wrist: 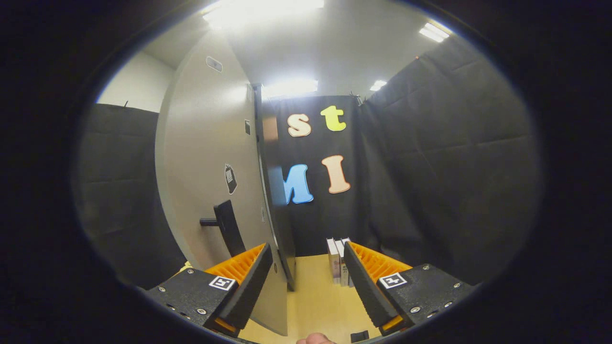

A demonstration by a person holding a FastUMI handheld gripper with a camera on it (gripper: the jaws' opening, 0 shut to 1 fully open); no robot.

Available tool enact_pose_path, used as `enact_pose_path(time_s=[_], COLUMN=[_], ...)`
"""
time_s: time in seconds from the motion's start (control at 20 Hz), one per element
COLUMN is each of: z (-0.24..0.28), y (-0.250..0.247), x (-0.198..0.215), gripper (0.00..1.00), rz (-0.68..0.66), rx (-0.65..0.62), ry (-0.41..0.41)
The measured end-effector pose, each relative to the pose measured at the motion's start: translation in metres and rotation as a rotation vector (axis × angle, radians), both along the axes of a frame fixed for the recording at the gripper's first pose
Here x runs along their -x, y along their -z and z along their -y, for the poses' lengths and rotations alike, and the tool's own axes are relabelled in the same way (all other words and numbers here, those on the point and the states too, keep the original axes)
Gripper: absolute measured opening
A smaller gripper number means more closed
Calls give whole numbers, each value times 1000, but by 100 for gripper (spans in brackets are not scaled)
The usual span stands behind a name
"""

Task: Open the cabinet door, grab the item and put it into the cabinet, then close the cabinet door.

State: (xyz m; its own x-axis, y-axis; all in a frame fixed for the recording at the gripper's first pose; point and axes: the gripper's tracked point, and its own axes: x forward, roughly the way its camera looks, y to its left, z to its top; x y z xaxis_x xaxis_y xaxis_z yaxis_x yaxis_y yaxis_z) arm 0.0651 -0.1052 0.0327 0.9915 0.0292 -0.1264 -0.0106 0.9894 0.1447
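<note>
Grey and broad, the cabinet door stood upright ahead and to the left of the gripper, swung so its flat face was turned to the camera, with its dark edge running down just past the left finger. A black handle jutted from the door's lower face, just above and beyond the left finger. Pale wood tabletop stretched out below. The gripper hovered level above it, pointing forward, fingers spread wide apart and clamping nothing. Between those fingers and a little beyond them, close by the right one, the item, a few slim upright boxes, stood on the tabletop near the booth's back wall. A fingertip of the person's hand peeked in beneath the gripper.
</note>
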Motion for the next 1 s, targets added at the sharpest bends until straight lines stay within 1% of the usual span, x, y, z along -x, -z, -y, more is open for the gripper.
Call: enact_pose_path(time_s=[0.15,0.6,0.7,0.85,1.0], z=[-5,-23,-38,-68,-99], y=[-2,-11,-11,-13,-12], x=[2,12,10,17,14], gripper=[93,93,93,93,93], rz=[17,27,24,32,35], rx=[29,6,-8,7,0], ry=[-19,-79,-118,-184,-237])
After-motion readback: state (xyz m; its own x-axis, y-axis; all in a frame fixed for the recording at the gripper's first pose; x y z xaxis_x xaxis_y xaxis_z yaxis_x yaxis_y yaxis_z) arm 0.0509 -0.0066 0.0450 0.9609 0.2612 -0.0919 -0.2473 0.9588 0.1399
